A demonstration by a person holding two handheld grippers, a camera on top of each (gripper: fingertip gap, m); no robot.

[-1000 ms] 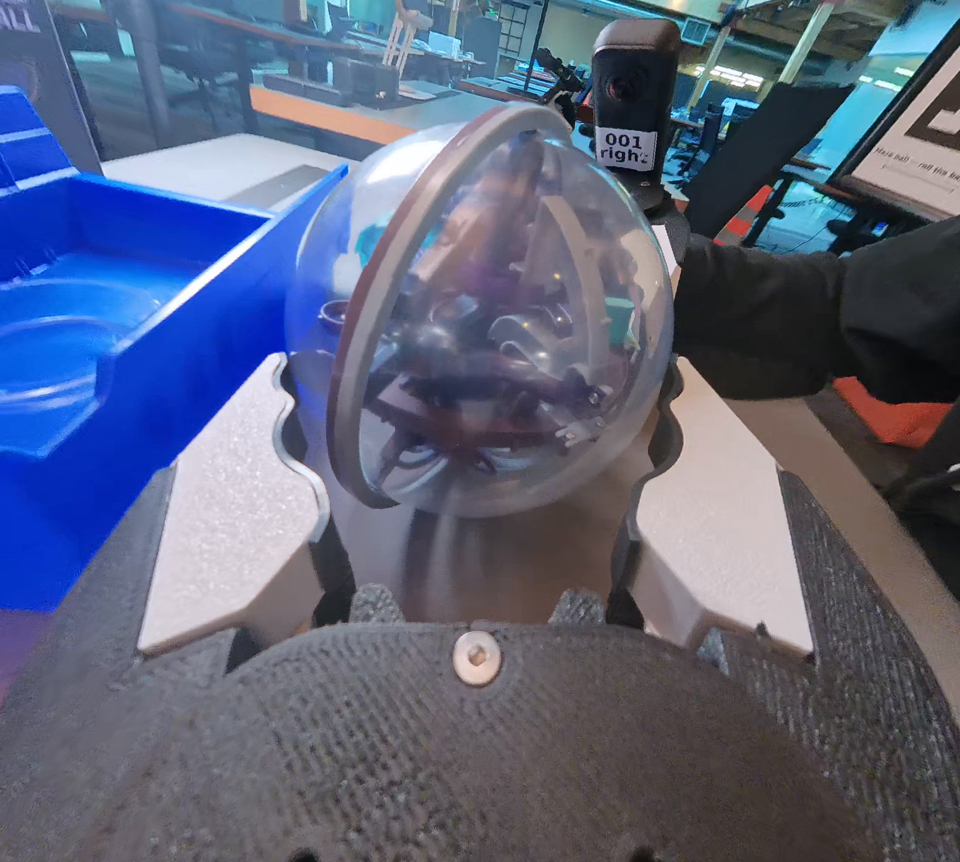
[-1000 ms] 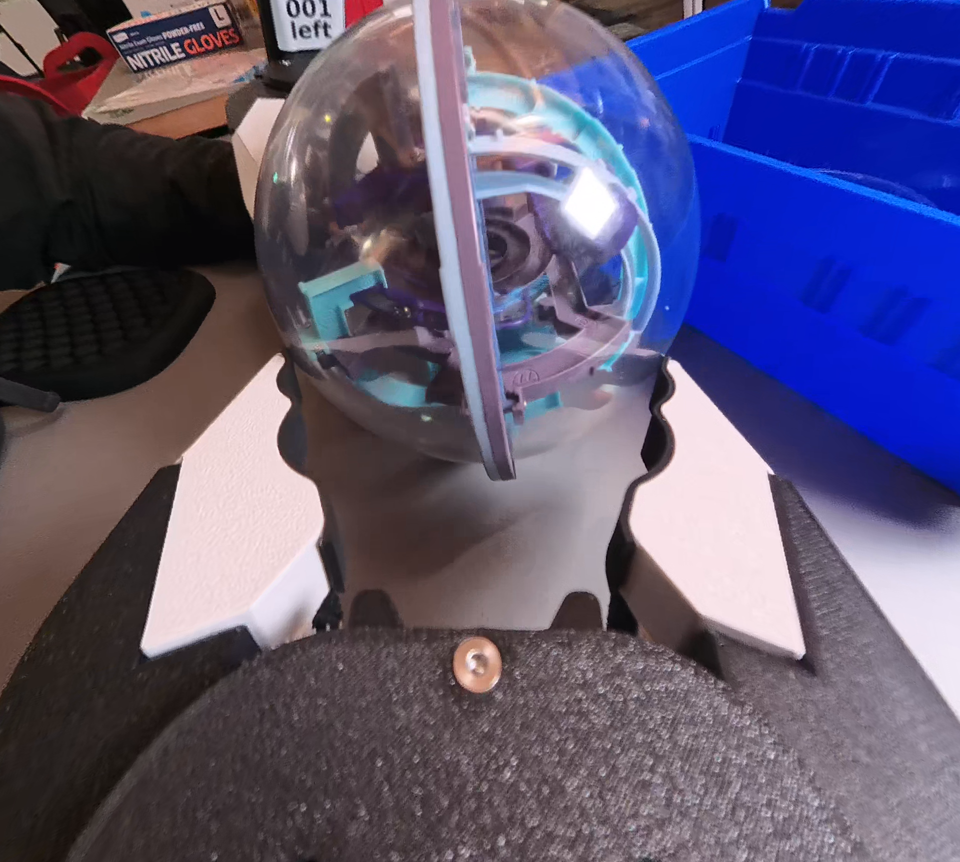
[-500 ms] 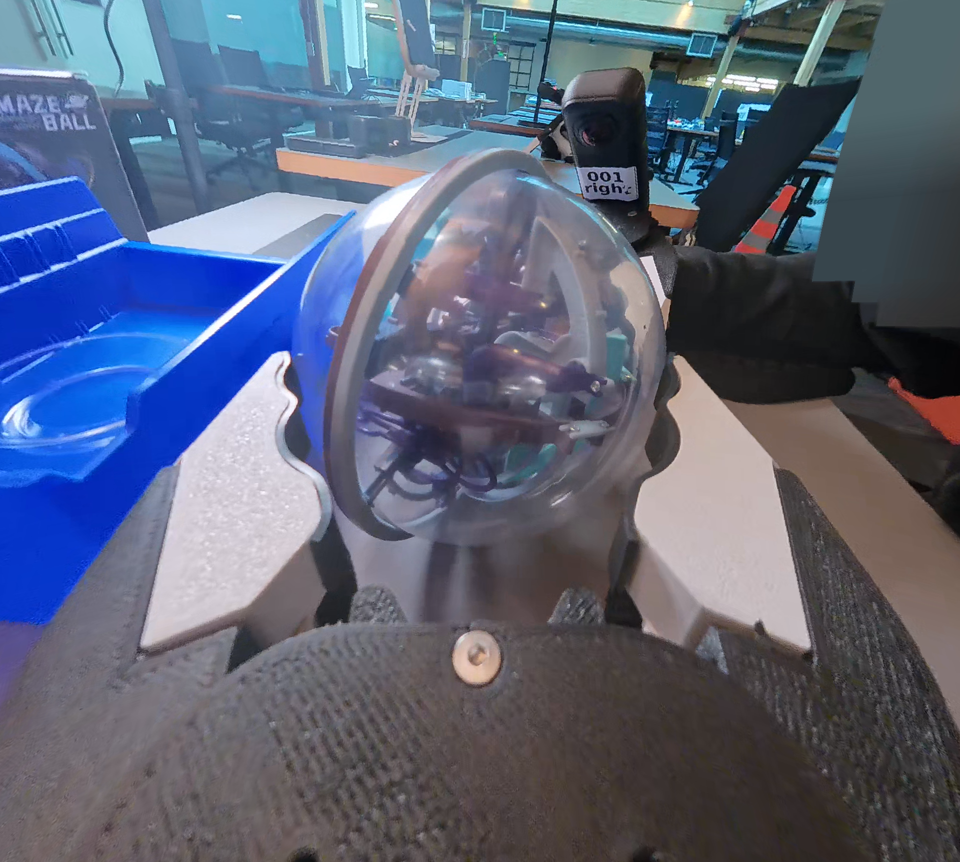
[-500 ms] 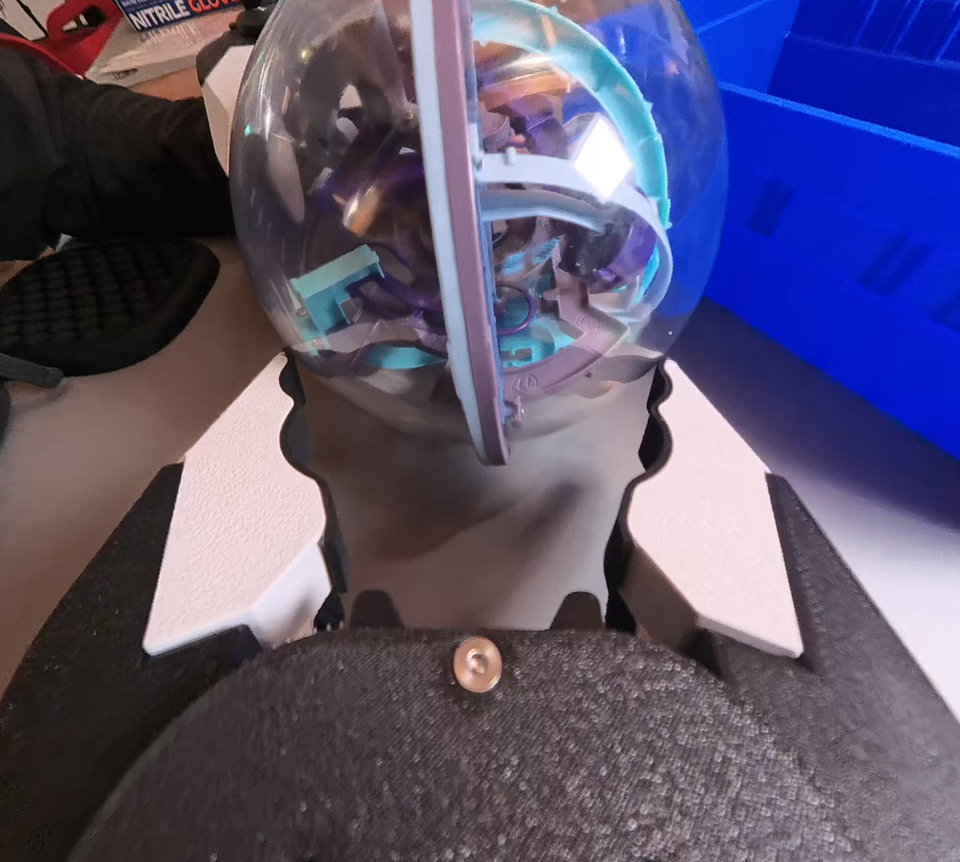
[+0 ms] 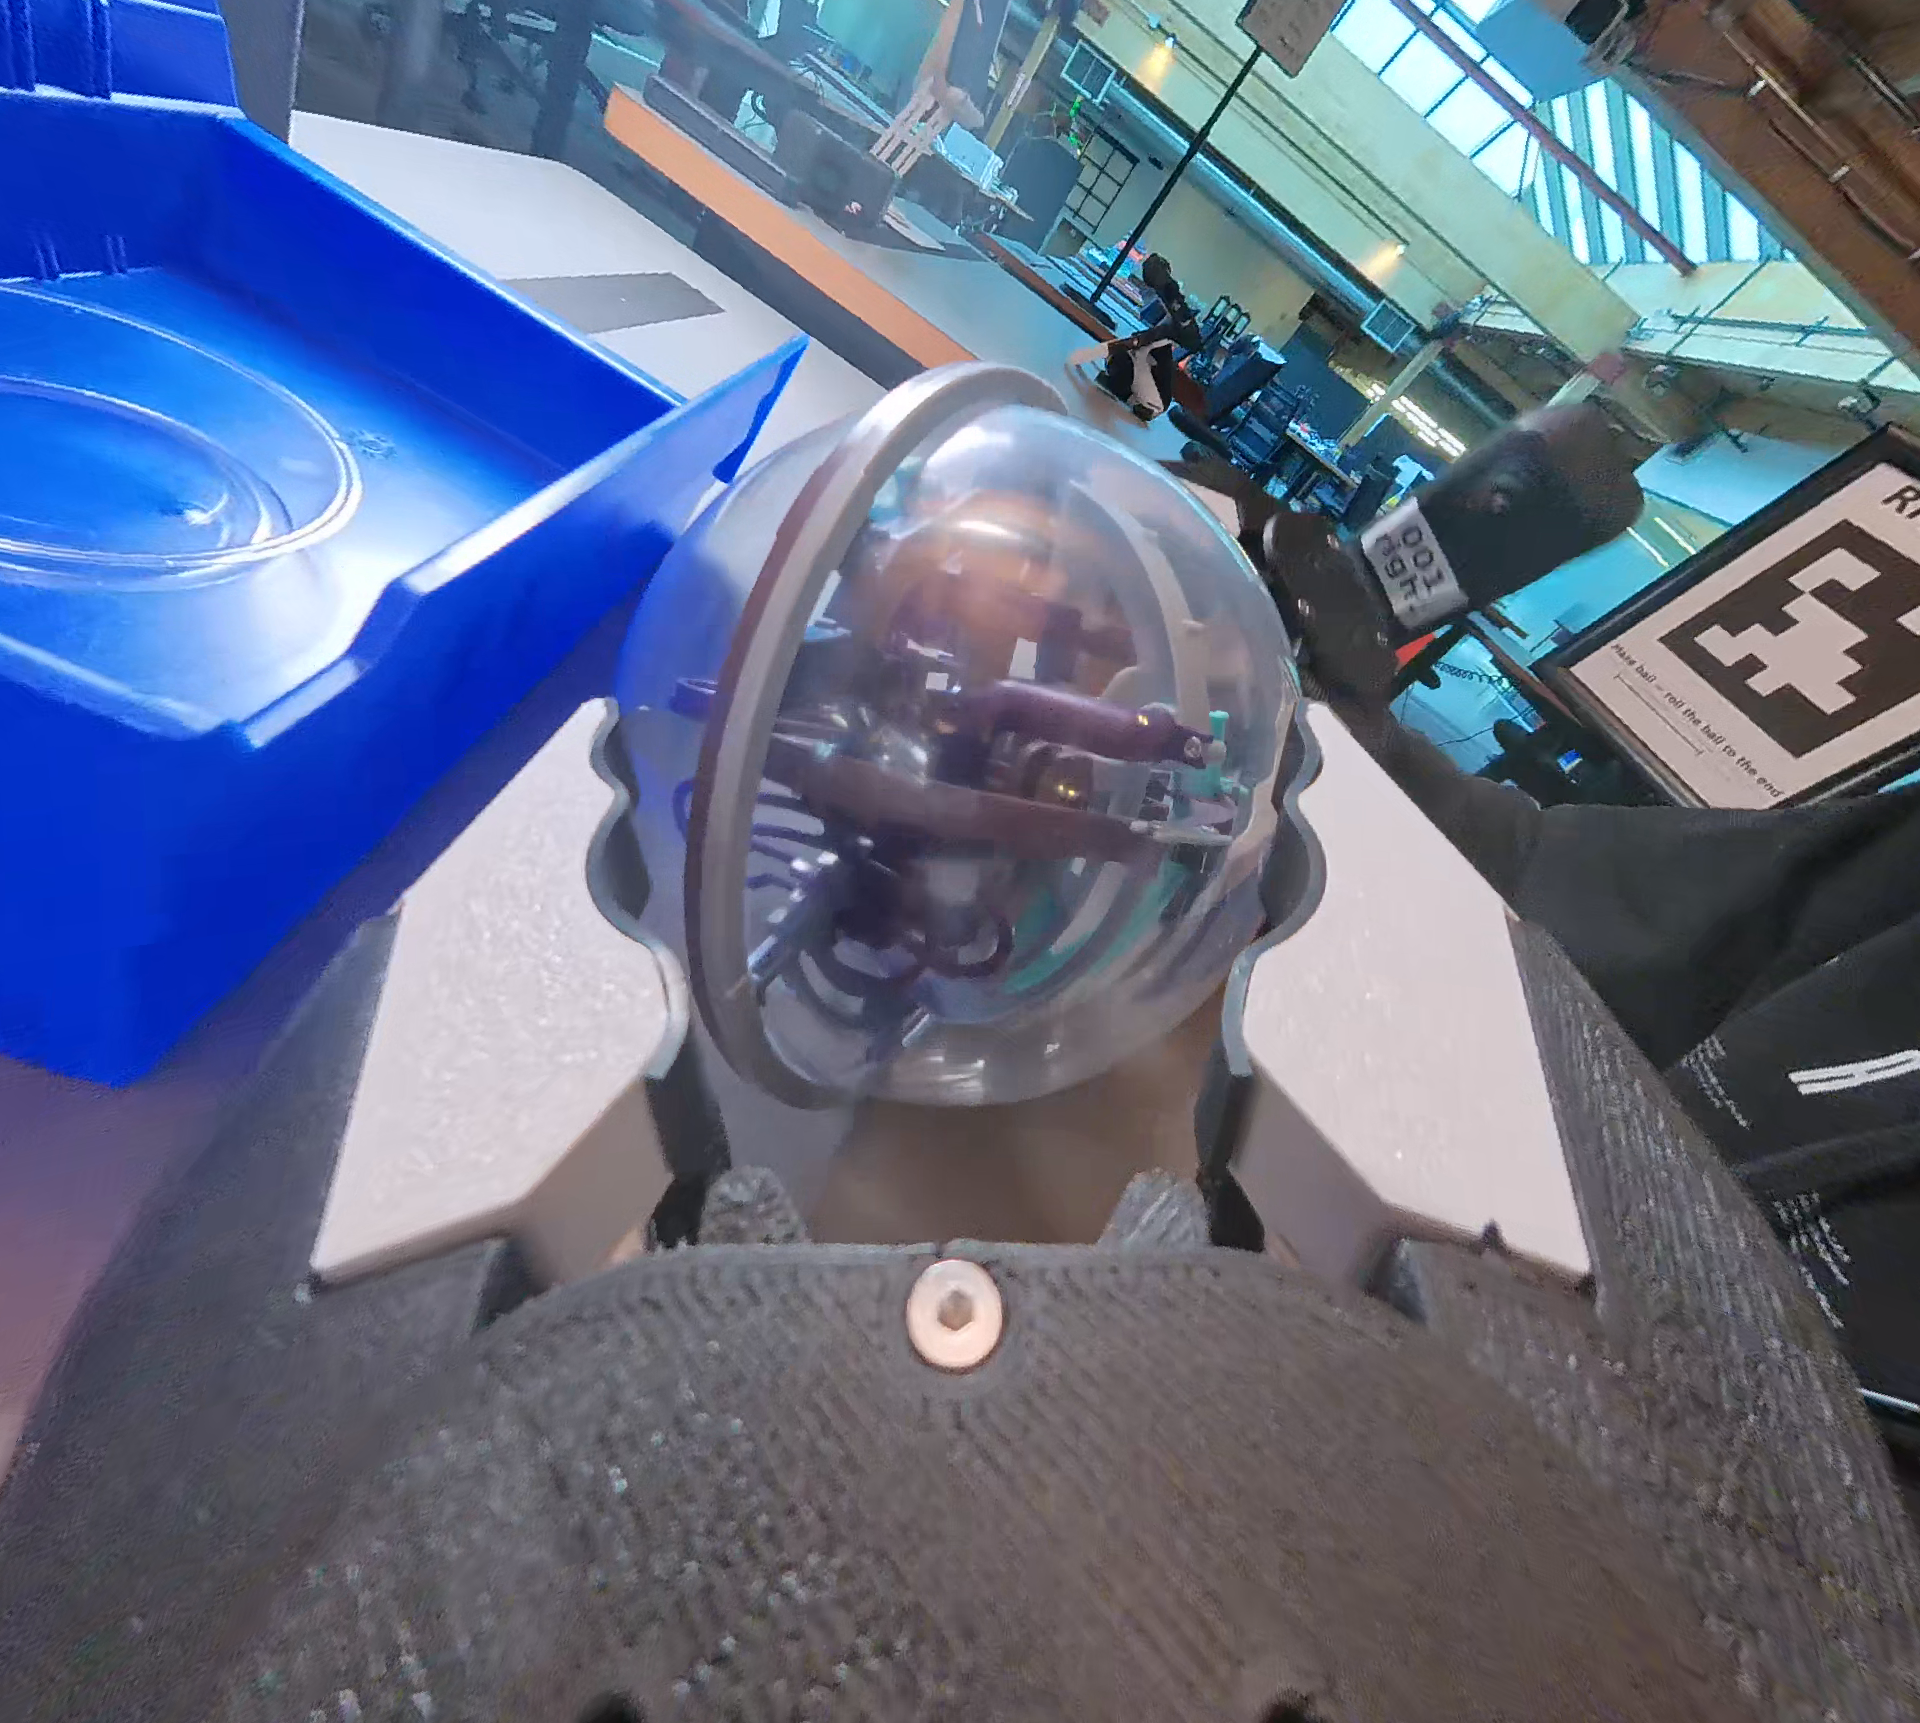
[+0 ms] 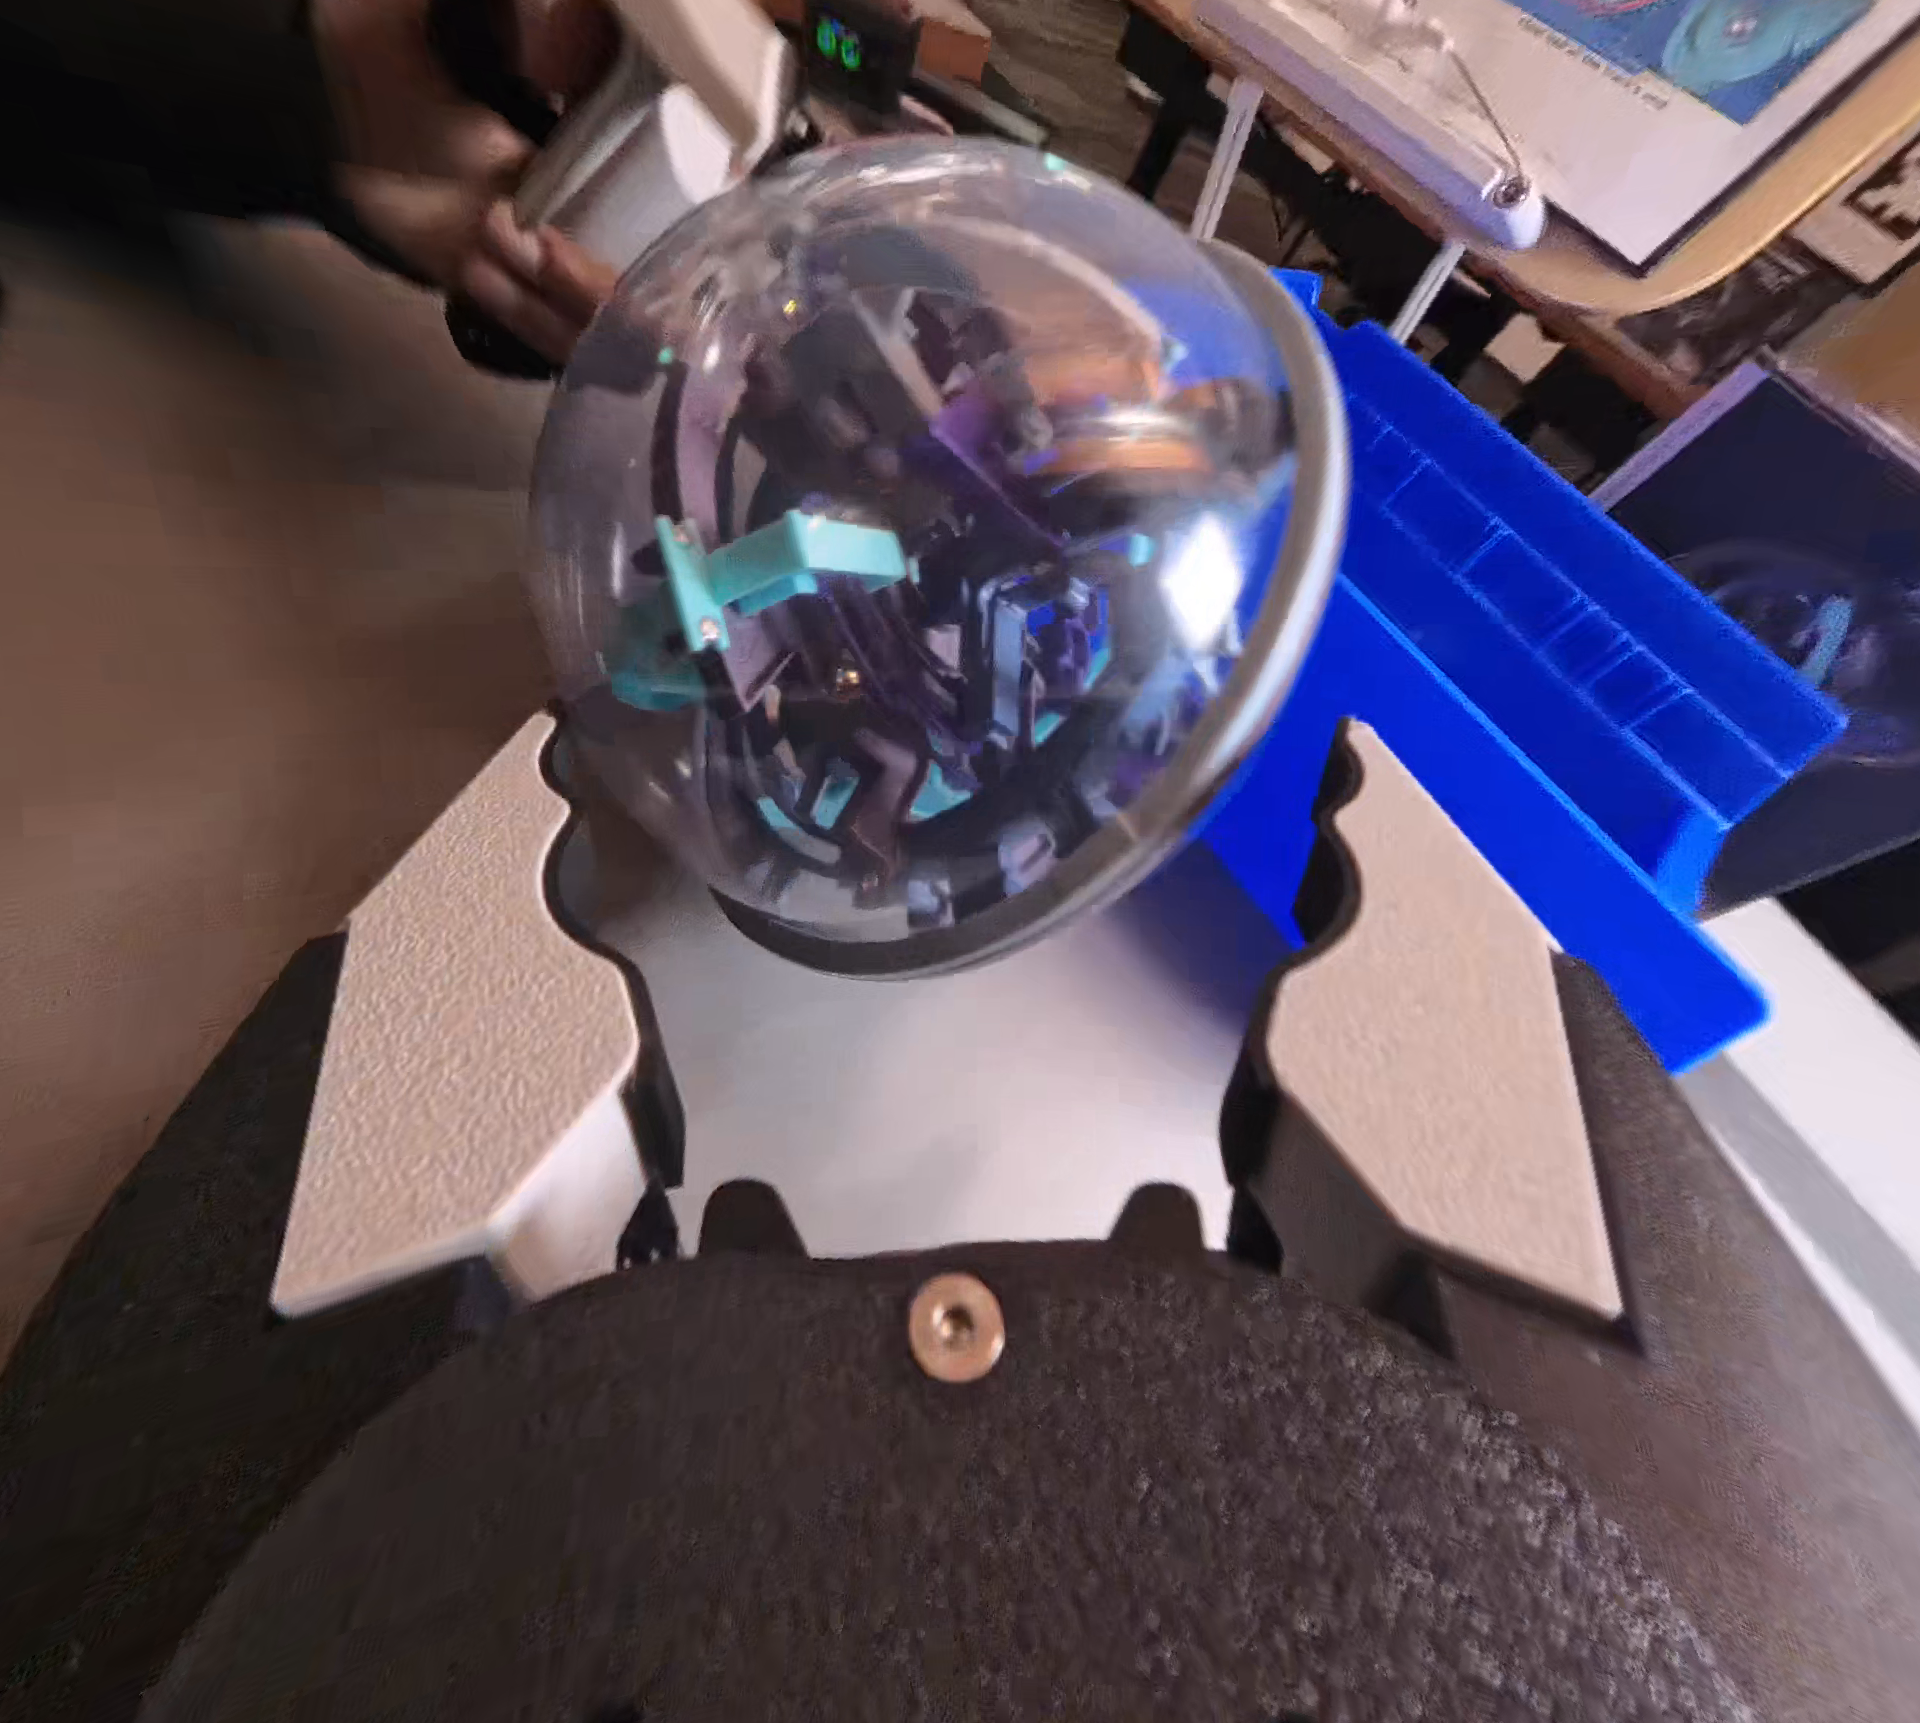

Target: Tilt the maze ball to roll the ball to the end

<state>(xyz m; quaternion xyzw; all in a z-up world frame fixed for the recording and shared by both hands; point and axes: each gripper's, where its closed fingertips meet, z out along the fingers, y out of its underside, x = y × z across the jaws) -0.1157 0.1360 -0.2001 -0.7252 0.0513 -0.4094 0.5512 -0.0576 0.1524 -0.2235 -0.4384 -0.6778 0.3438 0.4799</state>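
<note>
Maze ball (image 5: 966, 738): clear sphere, grey seam ring, purple and teal tracks inside; held in the air above the table (image 6: 208, 582), between both grippers from opposite sides. Left gripper (image 5: 951, 800): white fingers (image 5: 488, 1050) pressed against the sphere's two flanks, pinching it. Right gripper (image 6: 951, 800): fingers (image 6: 457, 1029) likewise pinching the sphere; seam ring tilted toward its right finger. Blue bin (image 5: 312, 634): just beside the ball, a clear dish (image 5: 156, 478) lying in it. Marker board (image 5: 1787, 665): behind, well apart. Small inner ball: cannot tell its place.
</note>
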